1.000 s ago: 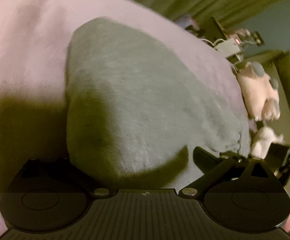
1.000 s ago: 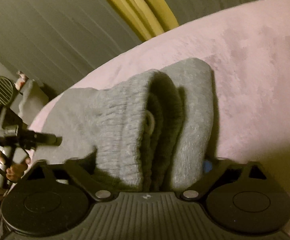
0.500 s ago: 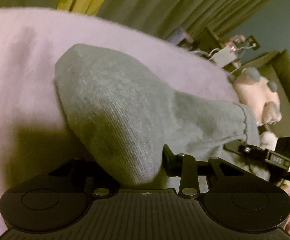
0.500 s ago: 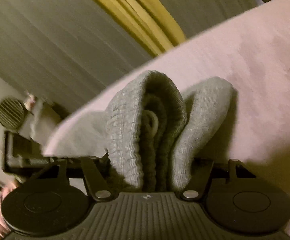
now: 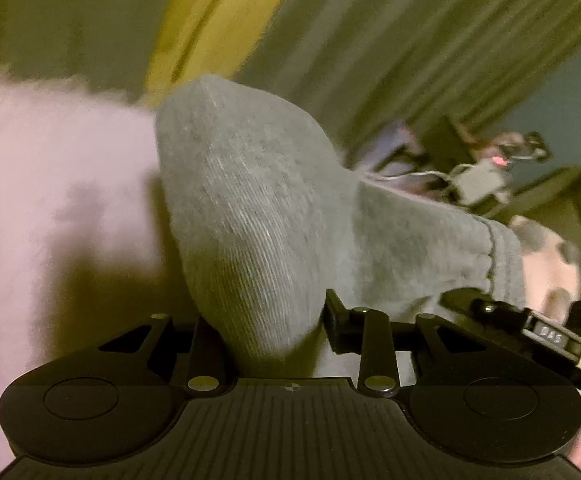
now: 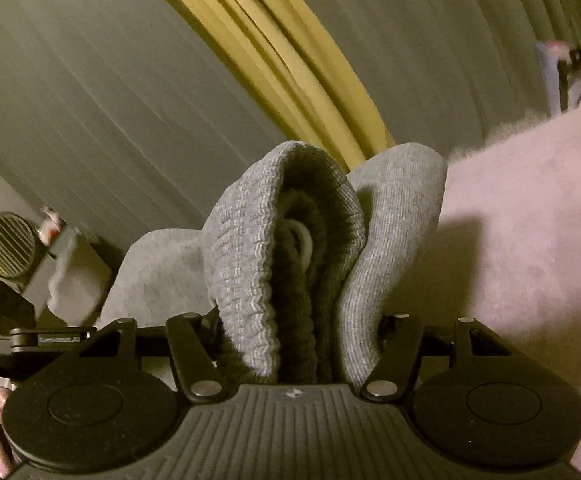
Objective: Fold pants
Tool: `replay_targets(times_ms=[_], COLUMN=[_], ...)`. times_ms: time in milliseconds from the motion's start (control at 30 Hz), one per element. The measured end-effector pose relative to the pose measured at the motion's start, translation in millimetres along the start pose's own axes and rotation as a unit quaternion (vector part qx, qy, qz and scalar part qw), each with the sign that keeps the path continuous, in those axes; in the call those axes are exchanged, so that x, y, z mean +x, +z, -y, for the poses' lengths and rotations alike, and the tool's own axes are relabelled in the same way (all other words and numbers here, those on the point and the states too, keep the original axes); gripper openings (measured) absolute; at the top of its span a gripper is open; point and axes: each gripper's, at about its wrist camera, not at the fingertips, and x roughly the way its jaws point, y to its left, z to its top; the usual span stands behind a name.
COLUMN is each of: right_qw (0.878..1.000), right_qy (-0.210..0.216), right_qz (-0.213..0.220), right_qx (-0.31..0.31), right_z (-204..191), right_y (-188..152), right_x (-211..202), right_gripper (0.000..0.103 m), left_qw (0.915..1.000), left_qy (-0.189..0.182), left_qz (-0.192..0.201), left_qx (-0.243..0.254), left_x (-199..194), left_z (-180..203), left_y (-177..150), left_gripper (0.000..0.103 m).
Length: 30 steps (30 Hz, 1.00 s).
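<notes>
The grey knit pants (image 5: 258, 216) are bunched and lifted off the pink bed cover (image 5: 50, 200). My left gripper (image 5: 266, 336) is shut on a fold of the grey fabric, which hides the fingertips. In the right wrist view my right gripper (image 6: 298, 344) is shut on the ribbed waistband (image 6: 250, 248) of the pants (image 6: 394, 216), folded over with a white drawstring (image 6: 304, 240) showing inside. The other gripper (image 5: 546, 332) shows at the right edge of the left wrist view, and at the left edge (image 6: 22, 336) of the right wrist view.
The pink cover (image 6: 530, 220) fills the right side of the right wrist view. Grey curtains (image 6: 130, 100) with a yellow strip (image 6: 290, 60) hang behind. A plush toy (image 5: 550, 256) and a cluttered stand with cables (image 5: 486, 172) sit at the right.
Both grippers closed on the pants and rose with them. The fabric lifted from flat on the cover into a bunched peak, and more curtain shows behind.
</notes>
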Motion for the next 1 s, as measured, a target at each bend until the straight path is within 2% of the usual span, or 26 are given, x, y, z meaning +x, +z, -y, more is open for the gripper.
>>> replay_targets(times_ms=[33, 67, 100, 133, 200, 233, 300, 333, 400, 433, 500, 533, 567, 633, 700, 733, 767, 800, 900, 1000], right_qw=[1.0, 0.999, 0.996, 0.991, 0.98, 0.978, 0.974, 0.972, 0.975, 0.976, 0.978, 0.979, 0.981, 0.982, 0.973, 0.966, 0.961, 0.959, 0.964, 0.976], right_qy=[-0.017, -0.046, -0.092, -0.134, -0.195, -0.201, -0.198, -0.196, -0.163, -0.145, -0.114, -0.101, -0.098, -0.117, -0.149, -0.163, -0.17, -0.168, -0.153, -0.154], right_qz=[-0.012, -0.017, -0.017, -0.013, 0.031, 0.06, 0.095, 0.113, 0.135, 0.142, 0.148, 0.143, 0.129, 0.082, 0.059, 0.059, 0.06, 0.063, 0.073, 0.026], right_qx=[0.001, 0.0, 0.0, 0.0, -0.007, -0.021, -0.05, -0.061, -0.072, -0.076, -0.092, -0.102, -0.108, -0.125, -0.167, -0.192, -0.209, -0.218, -0.205, -0.155], right_z=[3.8, 6.5, 10.2, 12.2, 13.6, 9.9, -0.6, -8.3, -21.1, -28.8, -37.6, -40.4, -39.7, -33.3, -37.6, -47.5, -56.3, -64.0, -74.5, -72.7], right_y=[1.2, 2.7, 3.4, 3.2, -2.6, -9.0, -21.7, -30.6, -48.1, -56.6, -76.1, -86.1, -91.3, -106.2, -115.7, -117.0, -116.1, -119.8, -137.3, -160.3], right_x=[9.8, 16.1, 20.6, 21.3, 6.6, -5.7, -24.0, -32.0, -42.1, -43.1, -44.8, -42.3, -38.0, -23.6, -17.8, -22.1, -28.9, -37.6, -66.1, -75.1], right_gripper=[0.07, 0.078, 0.081, 0.087, 0.09, 0.093, 0.095, 0.095, 0.095, 0.092, 0.07, 0.058, 0.057, 0.056, 0.056, 0.063, 0.088, 0.099, 0.099, 0.099], left_qw=[0.9993, 0.9963, 0.992, 0.9888, 0.9882, 0.987, 0.987, 0.9888, 0.9917, 0.9931, 0.9925, 0.991, 0.9901, 0.9895, 0.9864, 0.984, 0.9826, 0.9822, 0.9831, 0.9802], left_qy=[0.035, 0.082, 0.121, 0.143, 0.146, 0.15, 0.146, 0.133, 0.114, 0.108, 0.12, 0.128, 0.129, 0.126, 0.137, 0.146, 0.154, 0.162, 0.179, 0.195], left_qz=[0.002, 0.001, -0.001, -0.001, 0.018, 0.035, 0.05, 0.055, 0.053, 0.043, 0.024, 0.039, 0.055, 0.059, 0.074, 0.09, 0.096, 0.091, 0.038, -0.017], left_qx=[-0.015, -0.027, -0.037, -0.04, -0.042, -0.047, -0.045, -0.039, -0.029, -0.019, -0.002, -0.004, -0.012, -0.038, -0.051, -0.048, -0.04, -0.029, -0.008, 0.027], left_x=[5.4, 9.5, 11.3, 10.6, -0.3, -8.8, -16.4, -19.2, -18.8, -13.7, 1.0, 1.5, -0.7, -7.9, -23.0, -29.2, -33.0, -35.7, -32.6, -27.3], left_z=[-9.0, -18.2, -26.9, -33.7, -42.6, -43.9, -37.8, -32.0, -21.3, -15.1, -6.7, -8.3, -12.1, -18.3, -21.2, -16.7, -13.3, -10.9, 1.8, 23.0], left_y=[-2.5, -5.0, -8.5, -12.6, -25.5, -35.3, -51.3, -62.2, -80.9, -92.0, -106.8, -114.7, -120.4, -124.0, -123.8, -128.7, -134.1, -140.5, -160.5, -187.5], left_gripper=[0.059, 0.064, 0.073, 0.079, 0.087, 0.089, 0.092, 0.094, 0.097, 0.097, 0.098, 0.102, 0.102, 0.102, 0.101, 0.101, 0.101, 0.101, 0.101, 0.101])
